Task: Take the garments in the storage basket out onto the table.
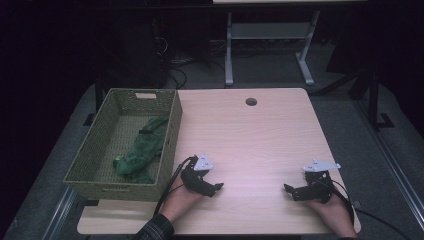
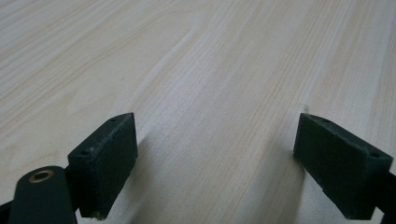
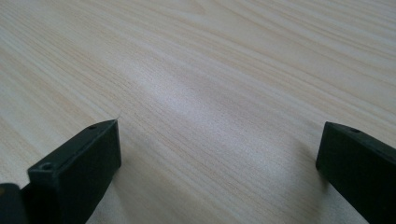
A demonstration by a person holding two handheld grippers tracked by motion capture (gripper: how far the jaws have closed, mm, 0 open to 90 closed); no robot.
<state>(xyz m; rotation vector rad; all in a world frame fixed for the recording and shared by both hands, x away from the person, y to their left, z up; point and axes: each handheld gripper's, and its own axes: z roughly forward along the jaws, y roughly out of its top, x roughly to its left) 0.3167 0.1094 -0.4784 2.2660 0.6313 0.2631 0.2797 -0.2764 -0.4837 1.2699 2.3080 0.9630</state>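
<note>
Green cloth (image 1: pixel 141 151) lies in the woven basket (image 1: pixel 169 145) at 10 o'clock on the counter (image 1: pixel 250 140). My left tongs (image 1: pixel 218 187) sit just beside the basket's near corner, jaws apart, empty. Right tongs (image 1: pixel 288 189) at 4 o'clock, also apart over bare wood.

This looks like a lab or office workroom — dim, plain, set up for recording rather than living. A light wood desk (image 1: pixel 260 135) with a round cable hole (image 1: pixel 251 102) stands on grey carpet (image 1: pixel 350 130). Behind it is a second desk's white metal frame (image 1: pixel 270 35), and loose cables (image 1: pixel 175 70) trail across the floor by dark equipment. A rail (image 1: pixel 395 165) runs along the floor at the right. On the desk sits a woven basket (image 1: pixel 95 150) — the one homely thing here.
</note>
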